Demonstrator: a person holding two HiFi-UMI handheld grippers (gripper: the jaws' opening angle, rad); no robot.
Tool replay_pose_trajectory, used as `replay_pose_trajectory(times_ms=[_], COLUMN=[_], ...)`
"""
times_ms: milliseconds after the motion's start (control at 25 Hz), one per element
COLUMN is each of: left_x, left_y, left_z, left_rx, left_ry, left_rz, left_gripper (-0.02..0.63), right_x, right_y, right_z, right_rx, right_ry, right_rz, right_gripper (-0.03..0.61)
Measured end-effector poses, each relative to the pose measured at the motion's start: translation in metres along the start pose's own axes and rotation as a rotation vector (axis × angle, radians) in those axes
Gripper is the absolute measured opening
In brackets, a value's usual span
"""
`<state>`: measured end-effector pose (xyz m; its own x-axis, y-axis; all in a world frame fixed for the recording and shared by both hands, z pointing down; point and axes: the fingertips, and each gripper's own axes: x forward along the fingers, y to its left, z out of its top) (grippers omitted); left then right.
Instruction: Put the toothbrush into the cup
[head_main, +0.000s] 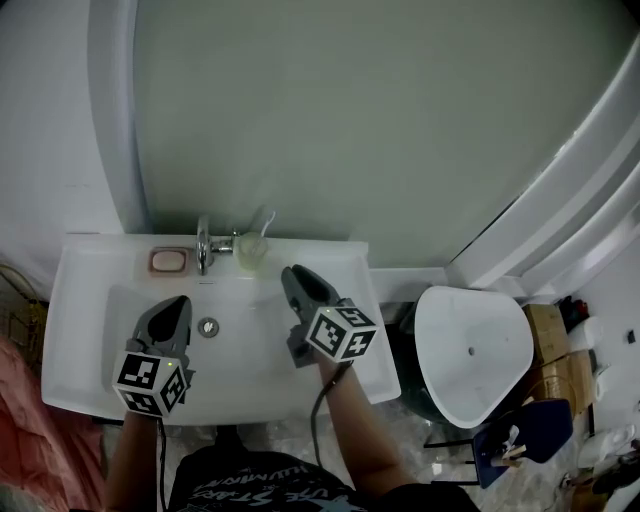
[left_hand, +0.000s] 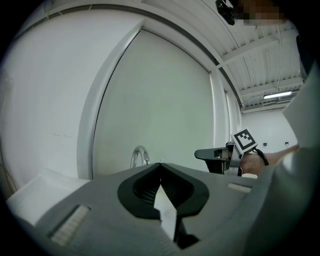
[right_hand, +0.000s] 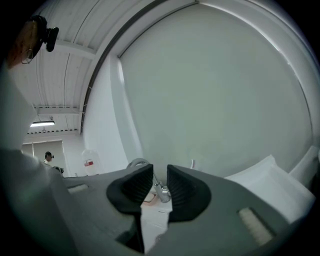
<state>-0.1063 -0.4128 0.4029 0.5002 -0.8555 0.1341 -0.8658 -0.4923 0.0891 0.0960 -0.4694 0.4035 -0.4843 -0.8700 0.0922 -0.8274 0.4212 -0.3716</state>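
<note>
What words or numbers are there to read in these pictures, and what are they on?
Nothing reads clearly.
Shirt: white print, upside down, too blurred to read.
Bottle: red label, too small to read.
Cubes: black-and-white square patterns only, no letters or numbers.

Grey tongs (head_main: 292, 272), marker cubes (head_main: 343, 333), black printed shirt (head_main: 250, 487)

The right gripper (head_main: 296, 274) was matt grey plastic with ribbed black pads (right_hand: 182, 187). Beneath it, the sink (head_main: 75, 330) looked smooth, glossy white; ahead, the faucet (head_main: 203, 246) was polished metal and the cup (head_main: 250, 252) translucent.
</note>
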Motion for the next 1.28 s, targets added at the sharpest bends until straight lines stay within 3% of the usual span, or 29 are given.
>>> replay_pose_trajectory(times_ms=[240, 880, 1280], left_x=[-0.028, -0.13, -0.182], left_y=[-0.045, -0.167, -0.201], left_z=[-0.008, -0.052, -0.07], left_rx=[0.004, 0.025, 0.033], left_ry=[0.006, 0.058, 0.108], left_rz=[-0.011, -0.018, 0.002], left_gripper=[0.009, 0.009, 0.009], right_x=[-0.059, -0.212, -0.264], right_y=[0.014, 0.045, 0.064], right_z=[-0.01, -0.064, -0.096], right_rx=[0.012, 0.02, 0.07], right_ry=[0.005, 0.062, 0.086], right_rz=[0.025, 0.094, 0.121], right_gripper=[0.005, 0.003, 0.003])
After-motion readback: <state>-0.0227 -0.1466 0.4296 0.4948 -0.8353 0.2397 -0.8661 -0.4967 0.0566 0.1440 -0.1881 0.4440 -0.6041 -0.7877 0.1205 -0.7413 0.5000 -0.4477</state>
